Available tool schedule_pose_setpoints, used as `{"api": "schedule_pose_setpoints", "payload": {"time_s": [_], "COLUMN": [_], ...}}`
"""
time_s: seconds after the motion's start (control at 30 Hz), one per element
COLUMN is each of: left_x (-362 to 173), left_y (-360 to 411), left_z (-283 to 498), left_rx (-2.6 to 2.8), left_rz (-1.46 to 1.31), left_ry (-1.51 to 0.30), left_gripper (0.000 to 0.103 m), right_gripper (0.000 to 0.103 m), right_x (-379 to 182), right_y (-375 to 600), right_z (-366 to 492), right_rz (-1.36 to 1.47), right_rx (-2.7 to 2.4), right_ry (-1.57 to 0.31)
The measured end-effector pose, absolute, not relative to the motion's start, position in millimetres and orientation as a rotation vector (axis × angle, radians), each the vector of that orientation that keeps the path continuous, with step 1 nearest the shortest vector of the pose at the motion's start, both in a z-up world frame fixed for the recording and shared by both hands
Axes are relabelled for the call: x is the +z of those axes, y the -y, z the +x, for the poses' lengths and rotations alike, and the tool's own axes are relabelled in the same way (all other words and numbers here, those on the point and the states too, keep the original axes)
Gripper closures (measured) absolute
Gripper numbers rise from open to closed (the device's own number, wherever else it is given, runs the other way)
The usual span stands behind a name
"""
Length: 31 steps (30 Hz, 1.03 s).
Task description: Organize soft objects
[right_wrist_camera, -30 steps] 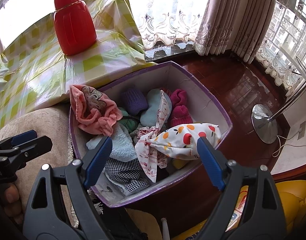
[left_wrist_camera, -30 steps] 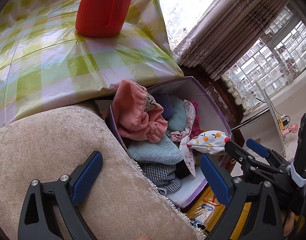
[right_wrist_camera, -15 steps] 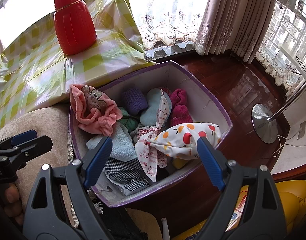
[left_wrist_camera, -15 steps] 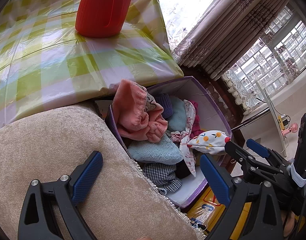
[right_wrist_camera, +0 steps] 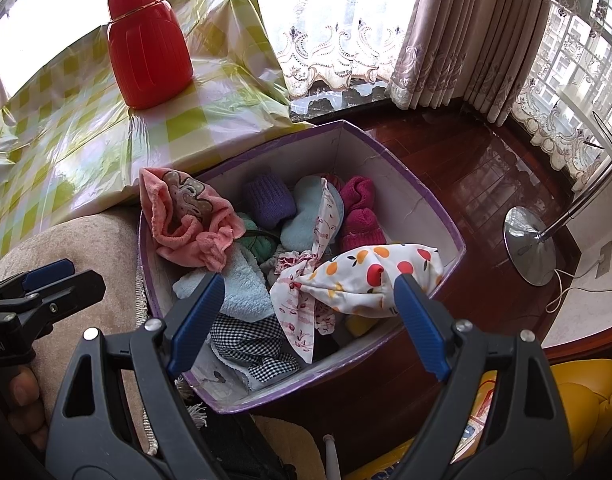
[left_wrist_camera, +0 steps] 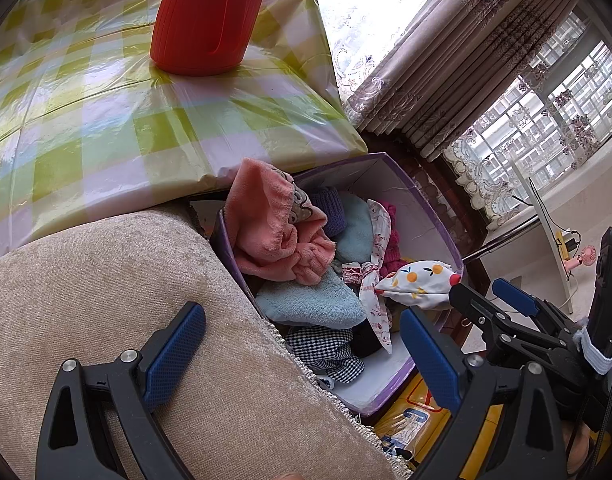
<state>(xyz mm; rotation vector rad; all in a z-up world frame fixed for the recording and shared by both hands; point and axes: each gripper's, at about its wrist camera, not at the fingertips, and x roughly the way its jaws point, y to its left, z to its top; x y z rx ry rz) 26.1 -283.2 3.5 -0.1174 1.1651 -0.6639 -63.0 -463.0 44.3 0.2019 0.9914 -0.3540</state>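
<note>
Both my claws hang wide and empty over the purple box of soft things.

My right claw [right_wrist_camera: 306,316] sees straight into the purple cardboard box [right_wrist_camera: 438,216]: a purple knit sock [right_wrist_camera: 268,200], two magenta ones [right_wrist_camera: 360,216], and a shiny lamp base [right_wrist_camera: 528,246] on the dark wood floor, all hidden or squeezed from the left. My left claw [left_wrist_camera: 302,356] sits over the beige plush cushion [left_wrist_camera: 106,280] beside the box and sees my right claw [left_wrist_camera: 490,300] edge-on past the box's far corner. Nothing has shifted since a second ago; both claws stay put, blue ribbed pads apart. A fuzzy pink towel [right_wrist_camera: 186,216] drapes the rim, a fruit-print cloth [right_wrist_camera: 370,276] bunches in front, a checked rag [right_wrist_camera: 258,340] lies low. A ribbed red flask [right_wrist_camera: 146,44] stands on the glossy checked tabletop [right_wrist_camera: 66,132].
</note>
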Motion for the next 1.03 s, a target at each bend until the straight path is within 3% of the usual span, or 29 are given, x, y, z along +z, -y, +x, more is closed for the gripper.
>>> {"api": "schedule_pose_setpoints", "payload": {"time_s": [1.03], "left_x": [7.0], "left_y": [285.4], "left_z": [22.5], "left_rx": [-0.683], "left_rz": [-0.096], "left_ry": [-1.127], "left_gripper": [0.003], "right_gripper": [0.015], "right_x": [42.9], "right_y": [461.9], "right_z": [-62.0], "right_rz": [0.206], "right_rx": [-0.351], "right_ry": [-1.001]}}
